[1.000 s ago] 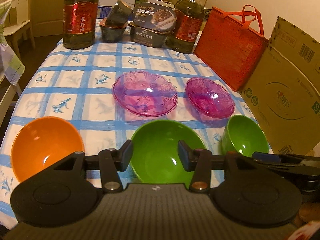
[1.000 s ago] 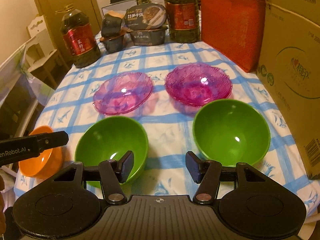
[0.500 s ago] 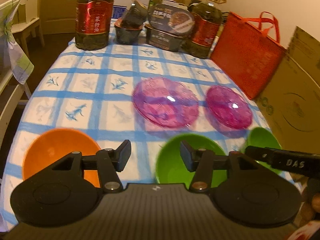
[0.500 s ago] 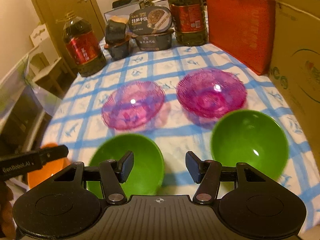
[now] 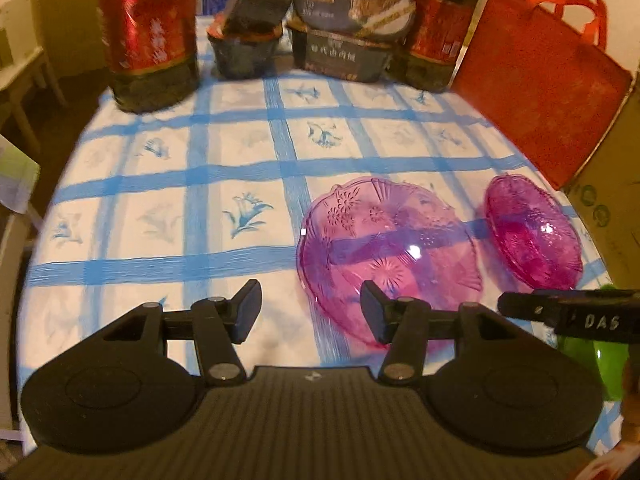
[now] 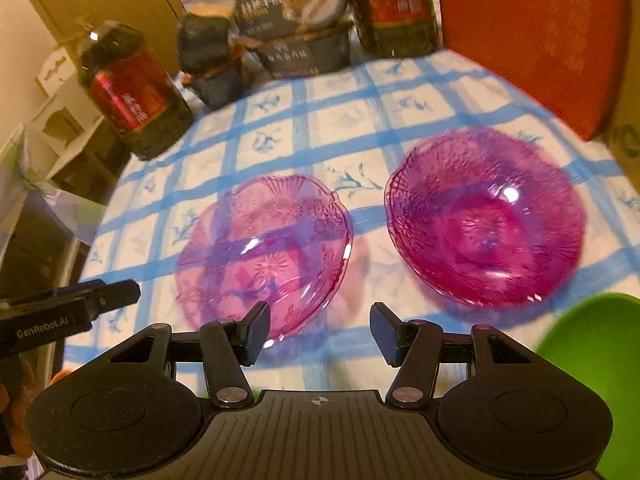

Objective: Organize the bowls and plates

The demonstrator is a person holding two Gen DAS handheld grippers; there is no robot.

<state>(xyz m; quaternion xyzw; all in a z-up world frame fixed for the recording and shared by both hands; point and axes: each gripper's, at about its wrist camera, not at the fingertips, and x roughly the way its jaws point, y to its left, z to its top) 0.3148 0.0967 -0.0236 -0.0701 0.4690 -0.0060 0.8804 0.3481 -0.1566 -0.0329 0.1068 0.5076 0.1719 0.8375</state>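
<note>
Now both grippers have pushed forward past the bowls to the pink plates.

Nearer pink plate (image 6: 264, 248) lies left of the deeper pink plate (image 6: 486, 222), apart, mid-table on the blue-checked cloth (image 5: 240, 184); the green bowl (image 6: 596, 364) that filled the view a second ago has slid to the near right edge, so stacking the plates looks to come first. Left gripper (image 5: 310, 314) and right gripper (image 6: 318, 332) both hover low, fingers spread wide, holding nothing.

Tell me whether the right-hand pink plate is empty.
Empty. The right pink plate sits upright on the tablecloth, and only its embossed pattern shows through; nothing lies in it.
</note>
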